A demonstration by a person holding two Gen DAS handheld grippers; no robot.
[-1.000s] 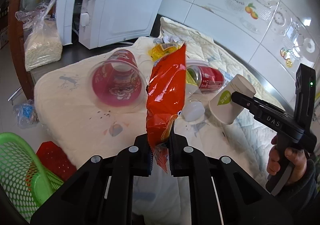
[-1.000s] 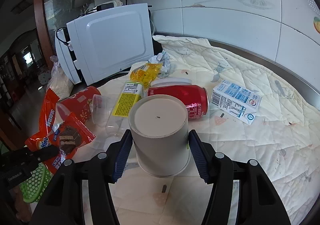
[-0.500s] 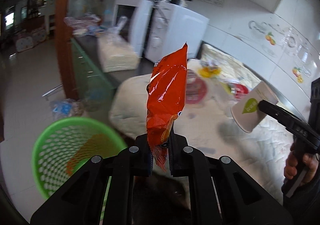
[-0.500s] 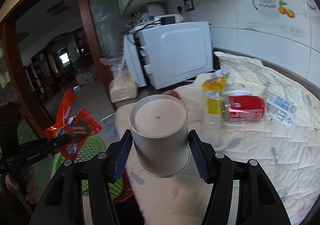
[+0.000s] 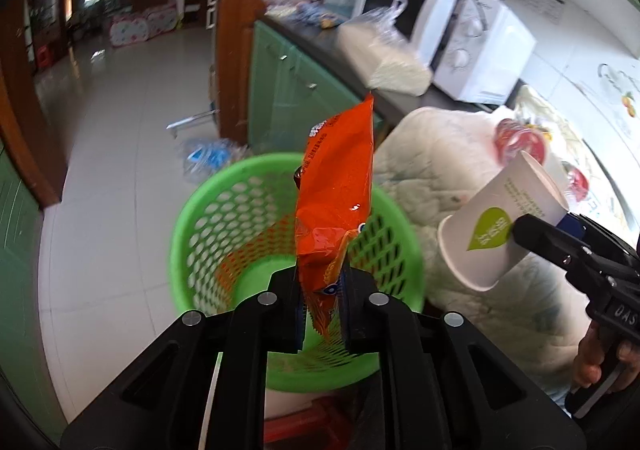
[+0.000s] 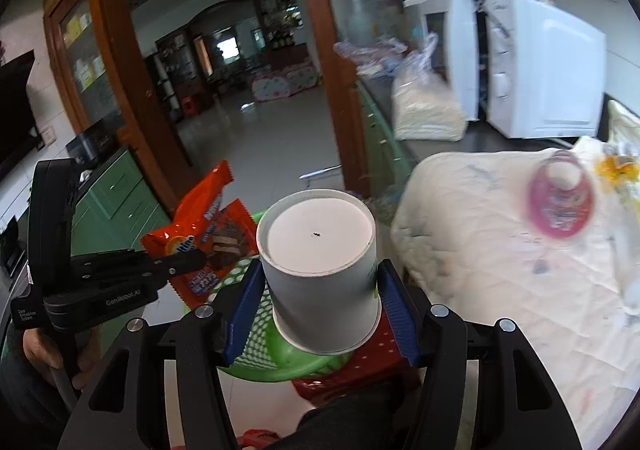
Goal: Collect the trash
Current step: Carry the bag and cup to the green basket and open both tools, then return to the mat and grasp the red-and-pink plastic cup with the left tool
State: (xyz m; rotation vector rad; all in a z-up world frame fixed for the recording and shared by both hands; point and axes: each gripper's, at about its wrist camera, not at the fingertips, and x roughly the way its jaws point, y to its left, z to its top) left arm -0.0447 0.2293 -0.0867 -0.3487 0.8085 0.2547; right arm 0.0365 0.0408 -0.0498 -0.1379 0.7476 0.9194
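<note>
1. The basket (image 5: pixel 208 226) sits on the floor, below the wrapper (image 5: pixel 336 194) held in the left tongs (image 5: pixel 322 314).
2. The paper cup (image 5: pixel 496 226) hangs right of the wrapper, in the right tongs (image 6: pixel 320 306).
3. The counter (image 5: pixel 424 170) lies behind and right of the basket, with the microwave (image 5: pixel 480 46) farther back on it.

An orange snack wrapper (image 5: pixel 336 186) stands upright, pinched at its lower end, right over the green mesh basket (image 5: pixel 200 218) on the floor. A white paper cup (image 5: pixel 500 226) with a green leaf mark hangs tilted beside the basket's rim.

White microwave (image 5: pixel 476 50) on the dark counter (image 5: pixel 396 98) (grain bag (image 5: pixel 384 54) beside it)
</note>
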